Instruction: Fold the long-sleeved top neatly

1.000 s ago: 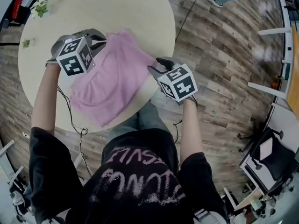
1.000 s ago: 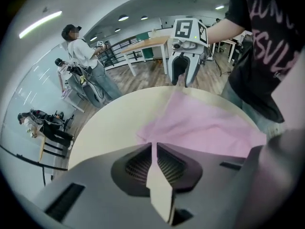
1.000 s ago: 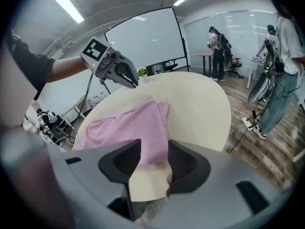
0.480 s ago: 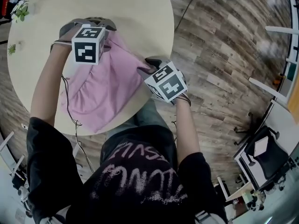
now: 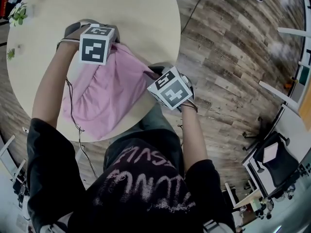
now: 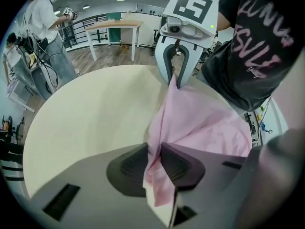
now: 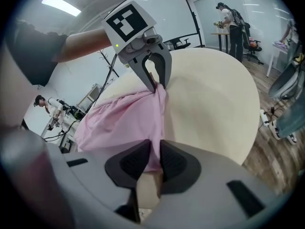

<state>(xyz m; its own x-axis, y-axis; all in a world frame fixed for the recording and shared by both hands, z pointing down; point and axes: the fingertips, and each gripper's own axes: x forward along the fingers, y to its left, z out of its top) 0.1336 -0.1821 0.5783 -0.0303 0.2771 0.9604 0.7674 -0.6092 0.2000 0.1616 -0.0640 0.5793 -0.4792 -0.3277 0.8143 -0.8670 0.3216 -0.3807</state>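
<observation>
A pink long-sleeved top (image 5: 112, 91) lies rumpled on the round cream table (image 5: 53, 4), its near part hanging toward the table's front edge. My left gripper (image 6: 153, 162) points steeply down at the top's far edge. Its jaws are closing, and a fold of pink cloth (image 6: 159, 128) is pinched between the pads. My right gripper (image 7: 155, 162) is at the top's right corner by the table rim, jaws also closing with pink cloth (image 7: 143, 113) between the pads. The cloth runs taut between the two grippers. Each gripper shows in the other's view, with cloth at its tips.
A small green plant (image 5: 18, 13) stands at the table's far left. A black cable (image 5: 73, 115) trails over the table's near-left edge. Wooden floor (image 5: 228, 57) and office chairs (image 5: 274, 159) lie to the right. A person (image 6: 45, 27) stands far off by a desk (image 6: 114, 25).
Both grippers have come down onto the top. Their jaws have closed on its far edge and right corner. The left gripper has also tipped more steeply downward.
</observation>
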